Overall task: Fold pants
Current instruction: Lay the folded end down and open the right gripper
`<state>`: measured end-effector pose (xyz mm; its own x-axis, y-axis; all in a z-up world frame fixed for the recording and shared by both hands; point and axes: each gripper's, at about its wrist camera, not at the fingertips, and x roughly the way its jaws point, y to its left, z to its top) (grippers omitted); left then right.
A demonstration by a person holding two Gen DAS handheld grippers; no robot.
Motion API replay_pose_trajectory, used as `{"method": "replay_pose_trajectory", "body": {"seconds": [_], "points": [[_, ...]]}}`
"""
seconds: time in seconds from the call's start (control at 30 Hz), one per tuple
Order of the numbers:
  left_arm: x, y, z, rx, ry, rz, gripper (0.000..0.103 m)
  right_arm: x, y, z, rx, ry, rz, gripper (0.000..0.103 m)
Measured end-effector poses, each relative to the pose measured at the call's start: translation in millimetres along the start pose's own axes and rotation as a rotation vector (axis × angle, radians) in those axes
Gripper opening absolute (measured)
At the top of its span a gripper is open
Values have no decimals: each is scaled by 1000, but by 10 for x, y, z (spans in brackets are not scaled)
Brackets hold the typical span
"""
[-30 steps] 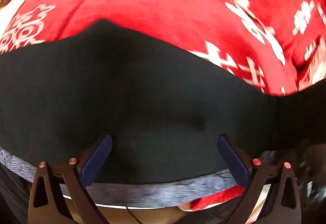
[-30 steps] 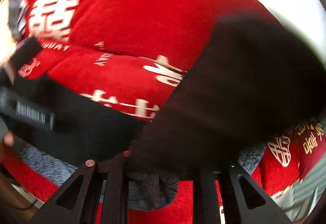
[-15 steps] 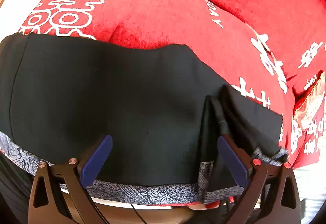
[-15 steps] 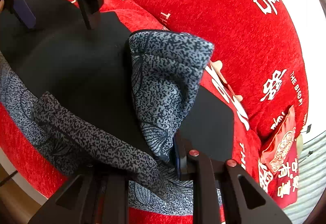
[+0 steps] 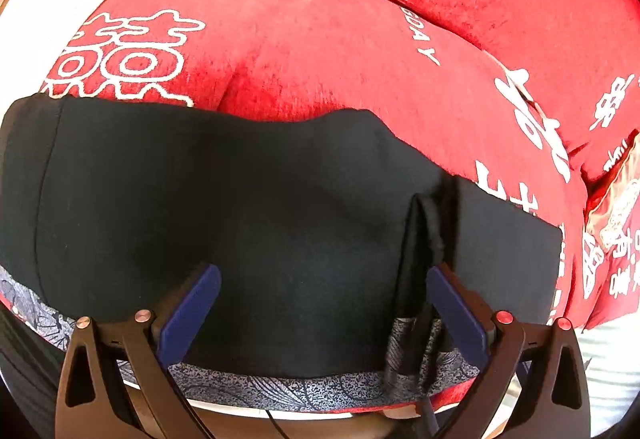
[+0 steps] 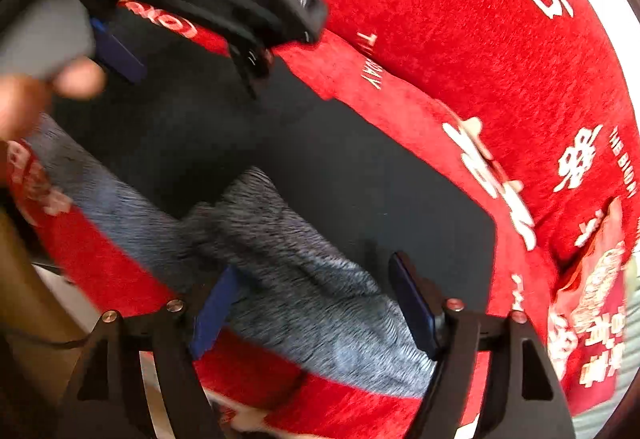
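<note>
We see the black pants (image 5: pixel 240 219) folded along the red sofa's (image 5: pixel 320 59) front edge; our left gripper (image 5: pixel 324 303) hangs released, our right gripper (image 6: pixel 316 303) has just been opening, grasping nothing.

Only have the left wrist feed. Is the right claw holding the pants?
Observer: No. The right claw is open; its jaws have just been opening. A grey flap of the pants lies loose between them, unpinched.
Operator: Where does the flap lie?
Observer: It is turned over onto the black cloth at the near edge, above the red cover.
Operator: Anything by my claw that I can't see?
Observer: A hand shows at the left edge of the right wrist view, just beside the left claw.
</note>
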<state>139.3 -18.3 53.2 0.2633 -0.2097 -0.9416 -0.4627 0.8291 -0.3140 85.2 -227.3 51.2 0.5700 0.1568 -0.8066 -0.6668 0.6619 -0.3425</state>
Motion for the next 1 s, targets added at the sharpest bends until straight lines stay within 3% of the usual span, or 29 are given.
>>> {"method": "replay_pose_trajectory", "body": {"seconds": [0.17,0.37,0.57,0.77,0.83,0.93,1.0], "points": [[-20,-216,-64,88,-21,29,103,-122,-582,-54,269,16,182,80],[23,-603,-253,231,-46,67,103,59,-1253,-223,448,43,165,80],[264,-795,-551,369,-28,192,103,333,-1291,-459,519,123,259,80],[302,-742,-678,374,-47,161,103,329,-1317,-676,542,129,347,81],[307,-730,-706,368,-53,157,103,277,-1410,-652,575,122,340,81],[315,-716,-723,356,-58,150,103,240,-1524,-588,601,110,243,81],[315,-716,-718,356,-56,145,103,294,-1491,-559,608,129,238,81]]}}
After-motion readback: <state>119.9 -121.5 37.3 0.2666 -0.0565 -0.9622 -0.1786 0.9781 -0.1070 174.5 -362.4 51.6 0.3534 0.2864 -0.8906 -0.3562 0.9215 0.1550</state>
